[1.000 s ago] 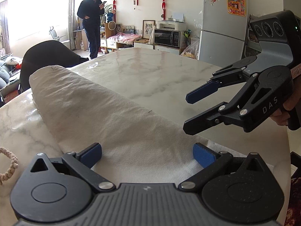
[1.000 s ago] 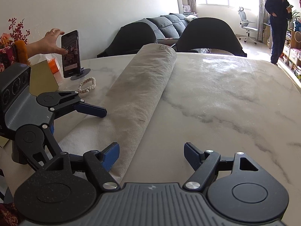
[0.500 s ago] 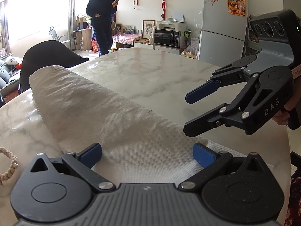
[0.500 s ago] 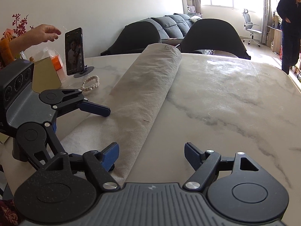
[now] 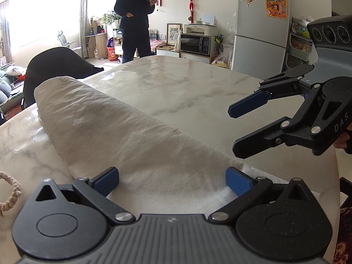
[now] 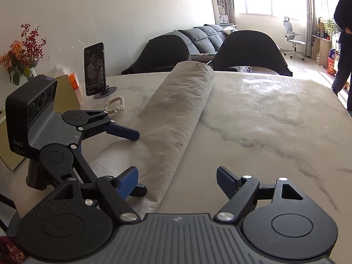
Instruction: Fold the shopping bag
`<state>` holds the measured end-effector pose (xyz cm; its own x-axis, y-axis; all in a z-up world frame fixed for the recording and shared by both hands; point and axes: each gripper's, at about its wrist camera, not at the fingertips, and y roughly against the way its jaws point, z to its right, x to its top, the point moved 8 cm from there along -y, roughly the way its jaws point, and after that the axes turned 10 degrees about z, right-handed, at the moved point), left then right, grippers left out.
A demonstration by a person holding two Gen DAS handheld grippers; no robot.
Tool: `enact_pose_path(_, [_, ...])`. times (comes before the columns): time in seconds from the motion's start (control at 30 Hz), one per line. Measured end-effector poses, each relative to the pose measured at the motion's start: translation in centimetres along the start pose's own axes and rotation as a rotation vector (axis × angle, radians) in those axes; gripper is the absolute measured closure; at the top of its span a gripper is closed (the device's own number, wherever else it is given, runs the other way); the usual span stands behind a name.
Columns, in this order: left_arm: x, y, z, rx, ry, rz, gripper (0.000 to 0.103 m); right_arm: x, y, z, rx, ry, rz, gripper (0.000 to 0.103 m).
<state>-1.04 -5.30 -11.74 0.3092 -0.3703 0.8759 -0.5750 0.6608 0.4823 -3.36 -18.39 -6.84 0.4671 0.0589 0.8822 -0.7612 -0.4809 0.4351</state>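
Observation:
A long beige non-woven shopping bag (image 5: 123, 132) lies folded lengthwise into a strip on the marble table (image 5: 187, 88), running away from me toward the far edge. My left gripper (image 5: 171, 180) is open, its blue pads spread over the bag's near end with nothing pinched. My right gripper (image 5: 239, 129) hangs open just right of the bag's near end, above the marble. In the right wrist view, the right gripper (image 6: 177, 180) straddles the bag's right edge (image 6: 176, 118). The left gripper (image 6: 140, 162) stands open at the left, over the bag's near corner.
A phone on a stand (image 6: 94, 68), a bead bracelet (image 6: 114, 107), an orange packet and flowers (image 6: 22, 52) sit left of the bag. Dark chairs (image 6: 248, 52) stand at the table's far end. A person in dark clothes (image 5: 134, 19) stands beyond the table.
The person in dark clothes has walked closer to the table. A hand that touched the phone has withdrawn. Both grippers have hardly moved and stay open.

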Motion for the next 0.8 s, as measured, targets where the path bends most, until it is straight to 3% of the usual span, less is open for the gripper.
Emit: enact_pose_path(0.8, [-0.02, -0.02, -0.03, 0.0, 0.0, 0.0, 0.0, -0.71, 1.1, -0.17, -0.009, -0.025, 0.018, 0.02])
